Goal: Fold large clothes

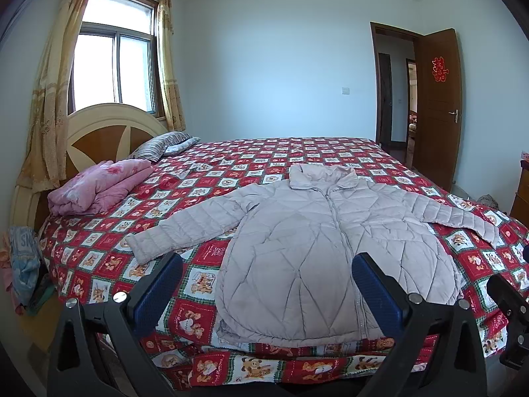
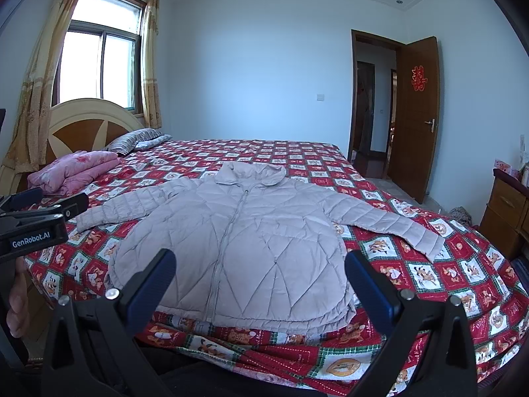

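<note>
A pale grey-pink quilted jacket (image 1: 310, 244) (image 2: 244, 241) lies flat and zipped on the bed, collar away from me, both sleeves spread out to the sides. My left gripper (image 1: 267, 284) hovers open just short of the jacket's hem, nothing between its blue pads. My right gripper (image 2: 261, 284) is open too, held near the hem's middle, clear of the fabric. The left gripper's black body (image 2: 36, 218) shows at the left edge of the right wrist view, with a hand (image 2: 18, 301) below it.
The bed carries a red checked cartoon quilt (image 1: 211, 264) (image 2: 429, 264). A folded pink blanket (image 1: 96, 188) and a striped pillow (image 1: 162, 145) lie by the headboard (image 1: 99, 132). Clothes (image 1: 23, 264) hang at the left bedside. A wooden cabinet (image 2: 506, 211) and open door (image 2: 416, 115) stand on the right.
</note>
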Available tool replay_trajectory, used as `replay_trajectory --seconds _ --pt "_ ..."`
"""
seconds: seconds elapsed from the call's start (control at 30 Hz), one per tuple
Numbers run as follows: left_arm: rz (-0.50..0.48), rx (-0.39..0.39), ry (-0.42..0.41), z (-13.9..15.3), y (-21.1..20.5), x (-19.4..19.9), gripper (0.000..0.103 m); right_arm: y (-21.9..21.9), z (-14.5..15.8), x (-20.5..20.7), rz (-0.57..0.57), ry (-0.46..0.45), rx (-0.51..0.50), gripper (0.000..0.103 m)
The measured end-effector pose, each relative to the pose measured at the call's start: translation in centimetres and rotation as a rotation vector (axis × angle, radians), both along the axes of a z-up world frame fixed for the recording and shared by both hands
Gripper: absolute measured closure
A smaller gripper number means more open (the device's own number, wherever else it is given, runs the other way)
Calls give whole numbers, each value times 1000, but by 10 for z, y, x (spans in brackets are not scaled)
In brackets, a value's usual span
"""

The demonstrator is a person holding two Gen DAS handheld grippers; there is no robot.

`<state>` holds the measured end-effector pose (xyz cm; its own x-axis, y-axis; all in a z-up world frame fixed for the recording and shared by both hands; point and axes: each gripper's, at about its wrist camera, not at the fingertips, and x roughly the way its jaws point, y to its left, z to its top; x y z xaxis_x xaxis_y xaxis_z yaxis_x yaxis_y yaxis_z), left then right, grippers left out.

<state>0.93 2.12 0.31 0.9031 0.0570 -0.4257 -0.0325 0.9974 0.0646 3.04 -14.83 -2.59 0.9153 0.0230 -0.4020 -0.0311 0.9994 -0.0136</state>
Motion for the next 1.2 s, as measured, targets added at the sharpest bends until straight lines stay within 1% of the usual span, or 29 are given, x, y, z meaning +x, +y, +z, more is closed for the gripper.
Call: replay_trajectory --seconds 0.3,0.5,0.6,0.67,0.73,0.87,1.0,1.07,1.17,1.2 --pt "1 0 -1 0 1 0 1 4 -4 -1 4 7 -3 0" --pt "3 7 6 -7 7 15 1 -8 -17 18 27 38 19 0" --pt "18 41 9 -15 6 32 1 -20 -27 35 11 61 24 0" --pt "18 47 19 -21 5 46 1 -31 -35 49 -19 81 33 0" --pt "26 54 5 -26 4 58 1 -44 -44 61 -44 100 48 0" --pt "62 98 -25 -33 -1 81 1 -72 -60 84 -111 149 77 0" --pt "64 92 -21 -40 -5 111 1 -98 -71 106 -165 195 100 0" --pt "58 102 -7 -45 -9 130 1 -110 -74 117 -198 214 95 0" --pt "25 71 47 -55 -15 160 1 -129 -77 129 -238 234 88 0" --pt "20 71 62 -58 -17 170 1 -135 -78 133 -253 242 90 0"
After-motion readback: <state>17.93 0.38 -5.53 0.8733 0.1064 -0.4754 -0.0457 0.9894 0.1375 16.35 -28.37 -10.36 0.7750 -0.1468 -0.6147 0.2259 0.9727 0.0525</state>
